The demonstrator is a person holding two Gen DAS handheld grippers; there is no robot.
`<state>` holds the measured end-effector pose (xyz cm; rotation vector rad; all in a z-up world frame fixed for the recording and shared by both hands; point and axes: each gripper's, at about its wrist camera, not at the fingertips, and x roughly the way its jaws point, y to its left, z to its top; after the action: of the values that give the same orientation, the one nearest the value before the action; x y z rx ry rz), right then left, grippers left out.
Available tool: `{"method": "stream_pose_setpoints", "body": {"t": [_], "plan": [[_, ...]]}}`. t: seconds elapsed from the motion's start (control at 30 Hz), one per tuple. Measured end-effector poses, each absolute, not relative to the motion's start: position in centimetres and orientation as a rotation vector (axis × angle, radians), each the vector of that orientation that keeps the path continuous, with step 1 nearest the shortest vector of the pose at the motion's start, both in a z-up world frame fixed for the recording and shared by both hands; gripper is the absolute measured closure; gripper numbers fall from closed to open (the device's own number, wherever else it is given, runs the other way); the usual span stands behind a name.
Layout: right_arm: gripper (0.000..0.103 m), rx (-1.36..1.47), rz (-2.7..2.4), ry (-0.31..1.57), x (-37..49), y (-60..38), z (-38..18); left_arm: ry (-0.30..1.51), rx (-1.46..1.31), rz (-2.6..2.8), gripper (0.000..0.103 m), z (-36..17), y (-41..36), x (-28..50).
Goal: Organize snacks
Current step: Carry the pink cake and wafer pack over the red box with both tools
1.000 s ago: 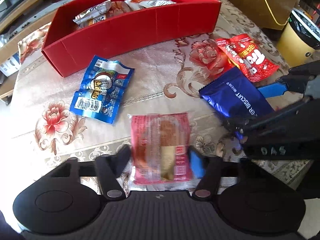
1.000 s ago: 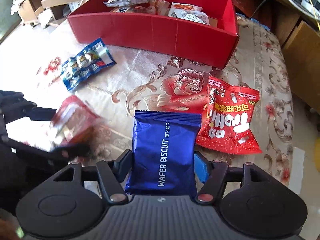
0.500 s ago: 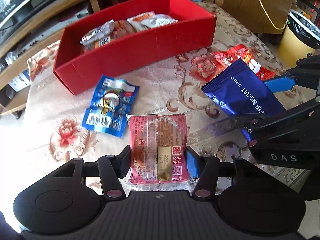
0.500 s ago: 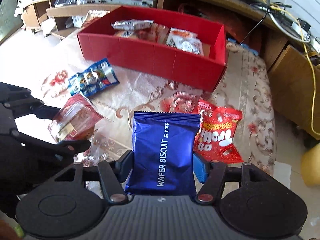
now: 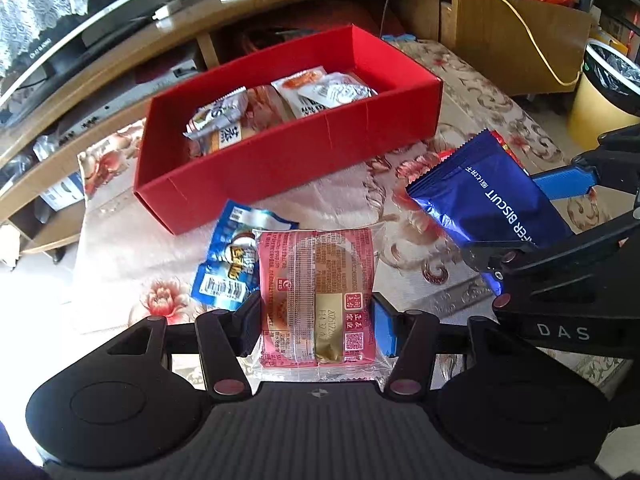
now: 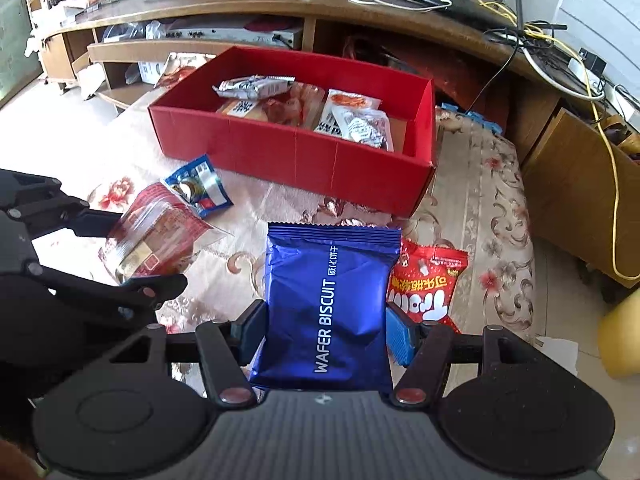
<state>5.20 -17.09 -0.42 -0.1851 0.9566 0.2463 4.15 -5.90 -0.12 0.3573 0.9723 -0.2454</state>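
Observation:
My left gripper (image 5: 318,326) is shut on a red clear-wrapped pastry packet (image 5: 316,288), held above the table. My right gripper (image 6: 326,330) is shut on a dark blue wafer biscuit pack (image 6: 328,304), also lifted. Each gripper shows in the other's view: the blue pack (image 5: 486,196) at the right, the red packet (image 6: 156,240) at the left. A red box (image 5: 288,156) (image 6: 296,156) with several snack packets inside stands beyond both. A light blue snack bag (image 5: 228,256) (image 6: 198,186) and a red candy bag (image 6: 426,284) lie on the floral tablecloth.
A wooden TV cabinet (image 6: 280,8) with cables runs behind the table. A yellow bin (image 5: 604,96) stands on the floor to the right, beside a cardboard panel (image 5: 516,36). The table's right edge (image 6: 524,240) drops to the floor.
Both grippers have risen with their packets and tilted up, so the red box and cabinet behind it show more fully. The blue pack no longer lies on the cloth.

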Motion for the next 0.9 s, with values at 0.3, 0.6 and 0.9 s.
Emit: {"method": "stream_pose_setpoints", "body": {"t": [0.3, 0.6, 0.9], "plan": [[0.043, -0.168, 0.238, 0.902, 6.0, -17.1, 1.3, 0.928, 0.342, -0.216, 0.041, 1.1, -5.6, 5.3], [0.043, -0.182, 0.218, 0.844, 7.7, -16.7, 3.0, 0.866, 0.362, -0.175, 0.041, 2.8, -5.8, 7.2], [0.043, -0.192, 0.192, 0.8, 10.4, -16.7, 4.3, 0.824, 0.375, -0.148, 0.041, 4.1, -6.2, 9.9]]}}
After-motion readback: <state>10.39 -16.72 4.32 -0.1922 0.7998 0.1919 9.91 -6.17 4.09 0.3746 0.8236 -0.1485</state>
